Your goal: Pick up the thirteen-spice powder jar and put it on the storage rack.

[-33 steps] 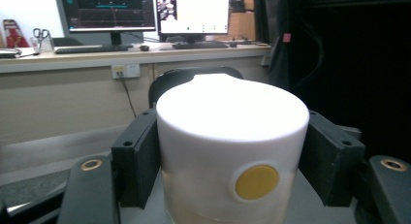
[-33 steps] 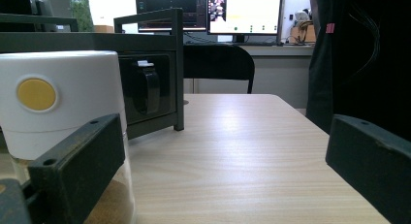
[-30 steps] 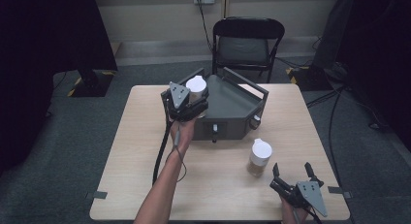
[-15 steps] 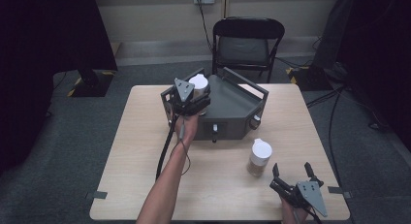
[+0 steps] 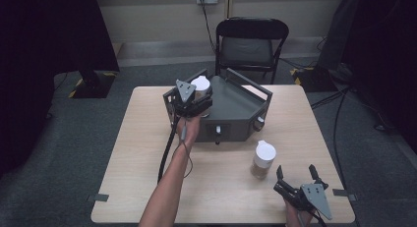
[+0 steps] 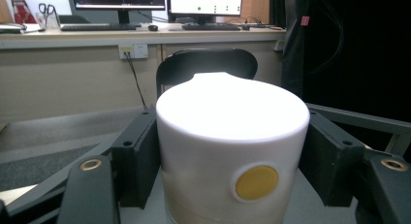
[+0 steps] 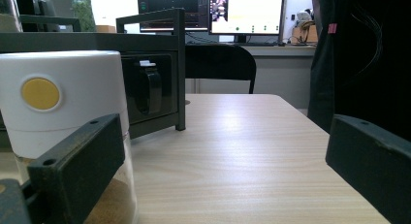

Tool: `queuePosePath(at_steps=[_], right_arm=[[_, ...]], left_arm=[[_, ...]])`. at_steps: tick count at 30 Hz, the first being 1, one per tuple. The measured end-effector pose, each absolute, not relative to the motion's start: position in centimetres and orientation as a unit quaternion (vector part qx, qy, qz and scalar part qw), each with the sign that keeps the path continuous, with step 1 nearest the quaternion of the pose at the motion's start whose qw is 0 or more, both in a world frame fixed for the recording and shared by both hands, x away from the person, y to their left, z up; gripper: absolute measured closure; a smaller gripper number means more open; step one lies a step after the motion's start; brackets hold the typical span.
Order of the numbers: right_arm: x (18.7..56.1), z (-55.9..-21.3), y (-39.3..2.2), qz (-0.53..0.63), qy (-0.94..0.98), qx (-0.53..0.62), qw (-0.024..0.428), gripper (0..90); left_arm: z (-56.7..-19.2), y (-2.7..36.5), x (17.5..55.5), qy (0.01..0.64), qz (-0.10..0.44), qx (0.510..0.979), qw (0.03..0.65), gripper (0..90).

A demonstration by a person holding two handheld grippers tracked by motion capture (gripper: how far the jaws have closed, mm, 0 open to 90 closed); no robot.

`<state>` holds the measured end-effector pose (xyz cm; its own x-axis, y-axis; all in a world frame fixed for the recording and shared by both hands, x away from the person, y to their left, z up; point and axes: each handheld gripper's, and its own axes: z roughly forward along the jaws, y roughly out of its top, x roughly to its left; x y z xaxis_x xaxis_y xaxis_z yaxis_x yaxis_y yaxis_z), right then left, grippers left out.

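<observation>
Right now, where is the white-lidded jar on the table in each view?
High view: jar on the table, right of centre, before the grey rack.
Left gripper view: not in it.
Right gripper view: jar at far left.
Shared landmark: the black chair.

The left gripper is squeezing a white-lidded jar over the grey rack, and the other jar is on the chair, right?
Not quite. The other jar stands on the table, as the high view shows. The left gripper does squeeze a white-lidded jar over the grey rack.
</observation>
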<state>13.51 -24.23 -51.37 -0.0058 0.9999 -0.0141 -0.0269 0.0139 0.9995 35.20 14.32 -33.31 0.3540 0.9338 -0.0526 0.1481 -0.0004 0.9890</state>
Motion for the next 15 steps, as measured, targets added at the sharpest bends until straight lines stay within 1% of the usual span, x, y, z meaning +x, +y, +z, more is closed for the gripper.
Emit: queuePosePath(at_steps=[6, 10, 15], right_arm=[[13.5, -51.37, -24.21, 0.504, 0.498, 0.489, 0.509, 0.0], [13.5, -51.37, -24.19, 0.504, 0.498, 0.489, 0.509, 0.0], [13.5, -51.36, -24.19, 0.504, 0.498, 0.489, 0.509, 0.0]], left_arm=[[-33.82, 14.55, 35.18, 0.44, 0.352, 0.606, 0.562, 29.5], [-33.98, 14.8, 35.38, 0.452, 0.342, 0.595, 0.57, 16.9], [-34.0, 14.89, 35.05, 0.46, 0.349, 0.585, 0.57, 1.9]])
